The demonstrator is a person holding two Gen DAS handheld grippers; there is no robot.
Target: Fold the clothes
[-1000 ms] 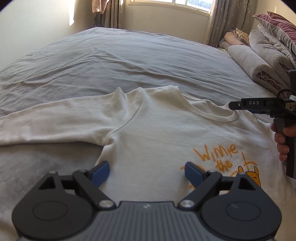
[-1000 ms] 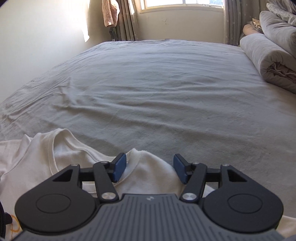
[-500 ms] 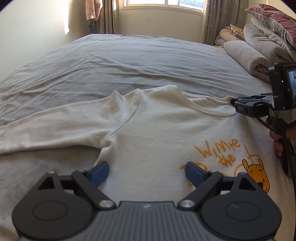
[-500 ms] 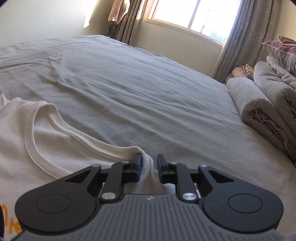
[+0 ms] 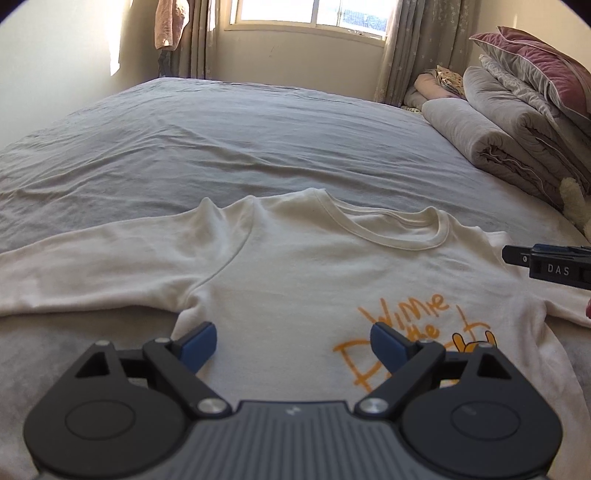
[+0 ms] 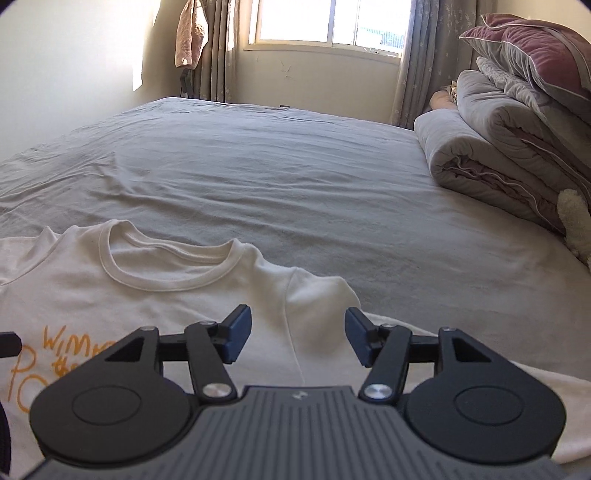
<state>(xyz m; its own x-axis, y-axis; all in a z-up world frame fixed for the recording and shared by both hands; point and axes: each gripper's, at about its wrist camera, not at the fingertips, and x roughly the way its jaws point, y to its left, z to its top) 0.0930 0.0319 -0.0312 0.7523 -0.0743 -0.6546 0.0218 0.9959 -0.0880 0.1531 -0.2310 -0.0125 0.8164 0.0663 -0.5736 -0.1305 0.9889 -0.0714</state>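
A white long-sleeved shirt (image 5: pixel 295 280) with an orange cartoon print lies flat, front up, on the grey bed (image 5: pixel 258 147). Its collar points away from me and one sleeve stretches out to the left. My left gripper (image 5: pixel 293 345) is open and empty, low over the shirt's chest near the armpit. My right gripper (image 6: pixel 298 338) is open and empty over the shirt's (image 6: pixel 166 295) right shoulder seam. Its tip also shows at the right edge of the left wrist view (image 5: pixel 546 264).
Rolled grey and pink quilts and pillows (image 6: pixel 517 140) are stacked along the bed's right side, with a white plush toy (image 6: pixel 576 225) beside them. A window and curtains (image 6: pixel 325 26) stand behind the bed. The grey sheet (image 6: pixel 258 177) stretches beyond the shirt.
My right gripper was shut on the shirt's shoulder half a second ago; it has let go, opened and drawn back. The shoulder now lies flat. My left gripper has stayed open.
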